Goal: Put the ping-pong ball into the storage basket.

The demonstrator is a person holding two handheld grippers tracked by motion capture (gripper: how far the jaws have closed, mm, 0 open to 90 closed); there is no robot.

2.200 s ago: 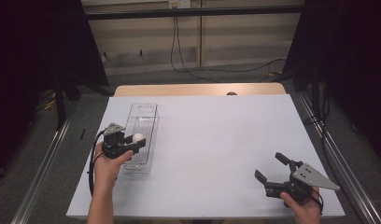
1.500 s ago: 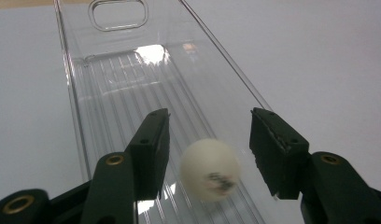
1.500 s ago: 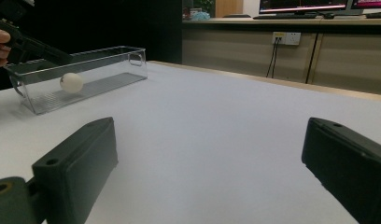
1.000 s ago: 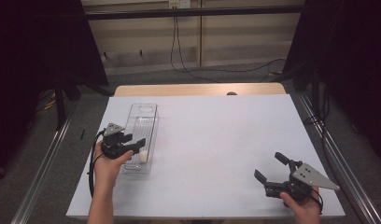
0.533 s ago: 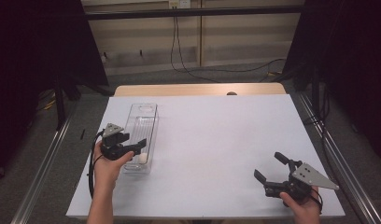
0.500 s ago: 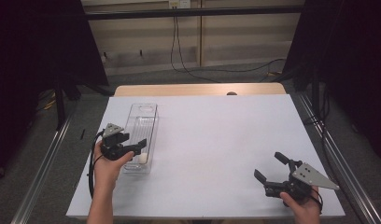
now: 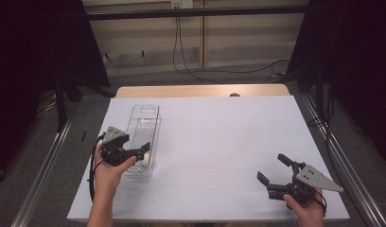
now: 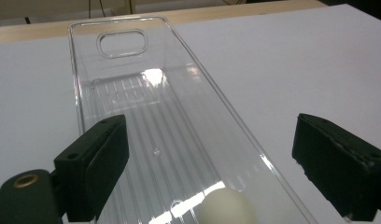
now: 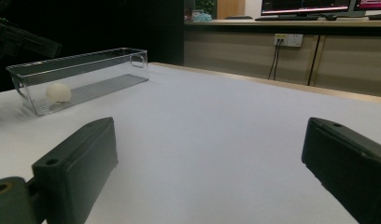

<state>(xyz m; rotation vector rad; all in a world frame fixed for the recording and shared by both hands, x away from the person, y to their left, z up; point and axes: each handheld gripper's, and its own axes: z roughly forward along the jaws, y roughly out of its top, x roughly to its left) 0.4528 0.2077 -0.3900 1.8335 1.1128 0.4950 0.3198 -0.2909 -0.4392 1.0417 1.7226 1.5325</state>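
Note:
A long clear plastic tray (image 7: 155,124) lies on the left of the white table. A small white ball (image 7: 144,160) rests on its floor at the near end. My left gripper (image 7: 140,151) hovers over that end. Its jaws have just been opening and stand wide apart. In the left gripper view the ball (image 8: 227,207) lies low in the tray (image 8: 77,98), under my left gripper (image 8: 212,144) and touching neither jaw. My right gripper (image 7: 272,169) sits open and empty near the front right corner. From there the tray (image 9: 86,58) and ball (image 9: 58,92) appear far off to the left.
White table sheet (image 7: 219,137) spreads between the tray and my right gripper (image 9: 212,154). A bare wooden strip (image 7: 200,90) runs along the far edge. Metal rails (image 7: 333,156) flank both sides, and cables lie on the floor beyond.
The left gripper held the white ball over the tray's near end; its jaws have since spread and the ball now lies in the tray. The right gripper has stayed put.

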